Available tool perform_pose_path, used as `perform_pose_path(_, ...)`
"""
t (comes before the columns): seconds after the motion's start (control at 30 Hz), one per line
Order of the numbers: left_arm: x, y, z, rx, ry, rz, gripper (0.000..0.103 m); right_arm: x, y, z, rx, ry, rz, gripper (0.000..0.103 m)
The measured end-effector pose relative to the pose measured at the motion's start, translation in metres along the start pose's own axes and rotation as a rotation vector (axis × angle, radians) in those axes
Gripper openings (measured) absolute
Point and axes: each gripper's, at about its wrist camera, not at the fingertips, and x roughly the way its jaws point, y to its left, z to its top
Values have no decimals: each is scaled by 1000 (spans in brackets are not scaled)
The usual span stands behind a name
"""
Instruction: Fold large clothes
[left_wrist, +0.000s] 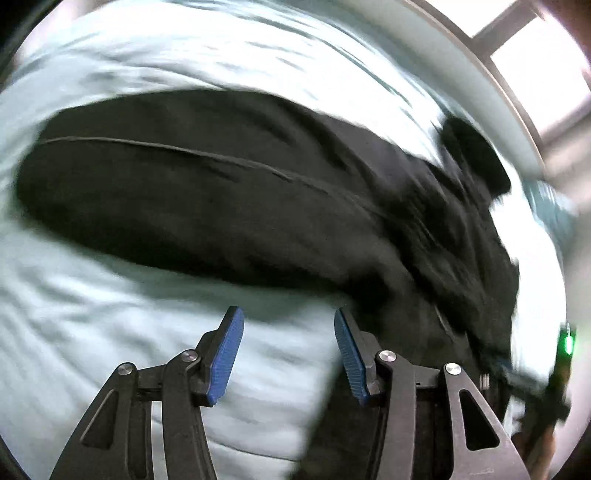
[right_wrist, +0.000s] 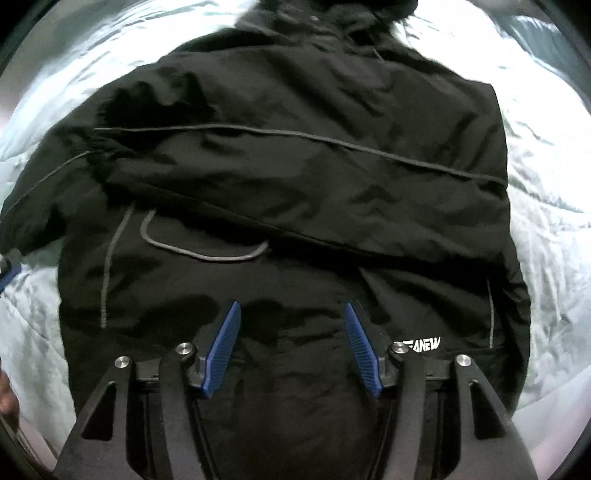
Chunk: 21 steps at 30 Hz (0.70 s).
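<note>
A bed covered in pale blue-green, wrinkled bedding (right_wrist: 550, 236) carried the load. Directly on it lay a large black jacket of thin, creased fabric with grey piping (right_wrist: 295, 192), spread flat, one sleeve folded across its body. Bedding showed around the jacket on both sides (left_wrist: 92, 332), bunched into soft ridges beside it.

Pale rumpled bedding (left_wrist: 92, 332); bright window (left_wrist: 535, 66).

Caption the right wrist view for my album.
Open tongs above a black jacket spread on a pale bedsheet.
</note>
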Motion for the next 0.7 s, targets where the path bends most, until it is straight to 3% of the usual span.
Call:
perform_pose_path(0.17,-44,105,37,-221,-165,101,53,-14,14,-1,-18,-13,-2,60)
perform_pose_path(0.27,-54,160,56,-327,-218,165,54,-8,29,-13,-34,3,-16,60)
perform_pose_path(0.33,-51,190,64,-401,-223,169,54,8,33,-22,-39,25,-7,60)
perform_pose_path(0.5,-27,256,73,-594,-217,47,54,14,52,-28,-76,48,-20,60)
perform_pose_path(0.7,0,275,77,-631,-205,-43,54,17,73,-30,-107,63,-34,60)
